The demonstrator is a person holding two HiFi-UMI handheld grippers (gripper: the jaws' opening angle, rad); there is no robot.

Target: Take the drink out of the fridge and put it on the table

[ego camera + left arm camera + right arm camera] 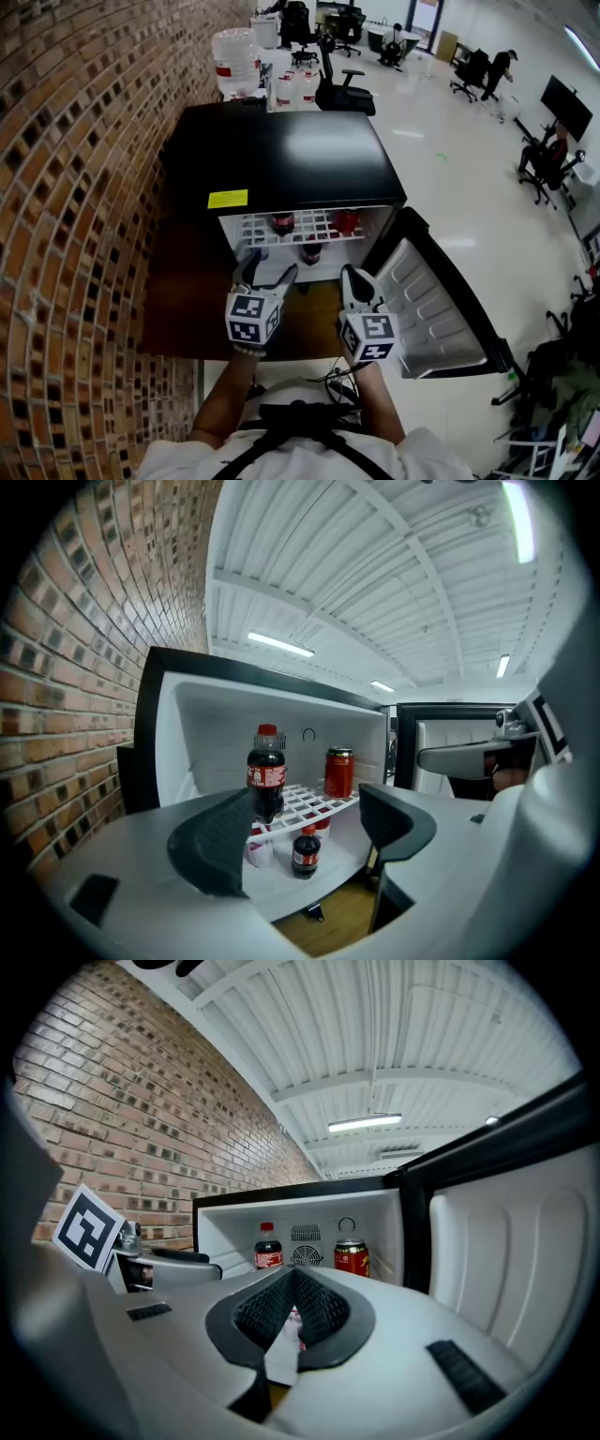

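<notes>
Left tongs point(269, 274) apart, empty; right tongs point(292, 1288) closed. Dark plastic cola bottle with red cap point(266, 772) upright on white wire fridge shelf point(323, 799): probably heavy, rigid, cold-slick; best clamped around labelled middle.

the fridge point(281, 155) has a glossy black top that mirrors the lights, a smooth white plastic lining and a white coated wire shelf point(323, 225); its door liner point(427, 305), at four o'clock, is moulded white plastic. at nine o'clock the brick wall point(66, 187) is rough and matt, the wood-look board point(178, 291) beneath the fridge is dull brown, and the floor point(450, 159) at two o'clock is polished and shiny.
</notes>
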